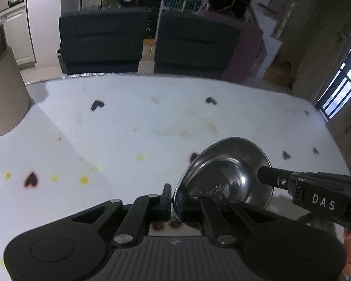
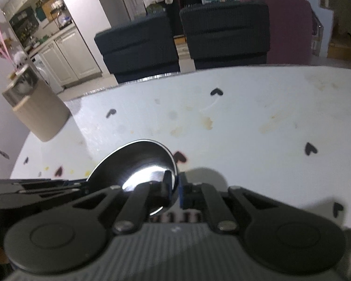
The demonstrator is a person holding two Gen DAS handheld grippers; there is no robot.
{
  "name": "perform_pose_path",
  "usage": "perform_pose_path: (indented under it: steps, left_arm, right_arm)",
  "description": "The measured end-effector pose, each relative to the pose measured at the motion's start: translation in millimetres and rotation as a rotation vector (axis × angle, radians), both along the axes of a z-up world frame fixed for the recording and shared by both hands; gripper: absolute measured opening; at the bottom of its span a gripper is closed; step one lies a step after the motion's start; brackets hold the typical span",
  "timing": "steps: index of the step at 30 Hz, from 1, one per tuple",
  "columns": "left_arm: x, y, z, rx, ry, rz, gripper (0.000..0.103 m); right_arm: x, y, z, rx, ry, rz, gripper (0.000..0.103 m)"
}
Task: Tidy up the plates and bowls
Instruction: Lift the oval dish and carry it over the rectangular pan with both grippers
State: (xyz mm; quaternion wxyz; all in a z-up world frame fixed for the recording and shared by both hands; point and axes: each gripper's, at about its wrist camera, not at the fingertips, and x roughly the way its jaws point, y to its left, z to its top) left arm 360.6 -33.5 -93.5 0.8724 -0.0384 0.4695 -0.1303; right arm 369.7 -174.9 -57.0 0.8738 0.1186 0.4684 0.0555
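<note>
A shiny steel bowl [image 1: 227, 171] hangs tilted over the white heart-print table [image 1: 128, 117], held from both sides. My left gripper [image 1: 174, 199] is shut on its near left rim, one finger inside the bowl and one outside. My right gripper [image 1: 264, 175] reaches in from the right and pinches the opposite rim. In the right wrist view the bowl [image 2: 138, 161] sits left of centre with my right gripper [image 2: 175, 189] shut on its right rim. There the left gripper [image 2: 82, 185] comes in from the left edge. The bowl's shadow falls on the table [image 2: 245, 128].
A beige cylindrical container [image 1: 4, 98] [image 2: 39, 112] stands at the table's far left corner. Two dark chairs [image 1: 103, 42] [image 1: 194, 44] face the far edge. Yellow and brown stains mark the tabletop.
</note>
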Motion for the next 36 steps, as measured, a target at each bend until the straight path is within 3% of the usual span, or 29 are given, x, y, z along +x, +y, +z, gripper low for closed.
perform_pose_path:
  steps: [12, 19, 28, 36]
  left_arm:
    - [-63.2, -27.0, 47.0, -0.04, -0.119, -0.035, 0.007]
    - [-93.9, -58.9, 52.7, -0.061, -0.179, -0.067, 0.007]
    - [-104.0, -102.8, 35.5, -0.153, -0.109, -0.099, 0.007]
    - [-108.4, -140.6, 11.6, -0.147, -0.044, -0.145, 0.007]
  right_arm:
    - [-68.9, -26.8, 50.7, -0.006, -0.125, -0.014, 0.007]
    - [-98.2, -45.0, 59.6, -0.011, -0.172, -0.049, 0.007]
    - [-122.5, -87.0, 52.6, -0.02, -0.167, -0.152, 0.006]
    - [-131.4, -108.6, 32.4, -0.068, -0.107, -0.202, 0.005]
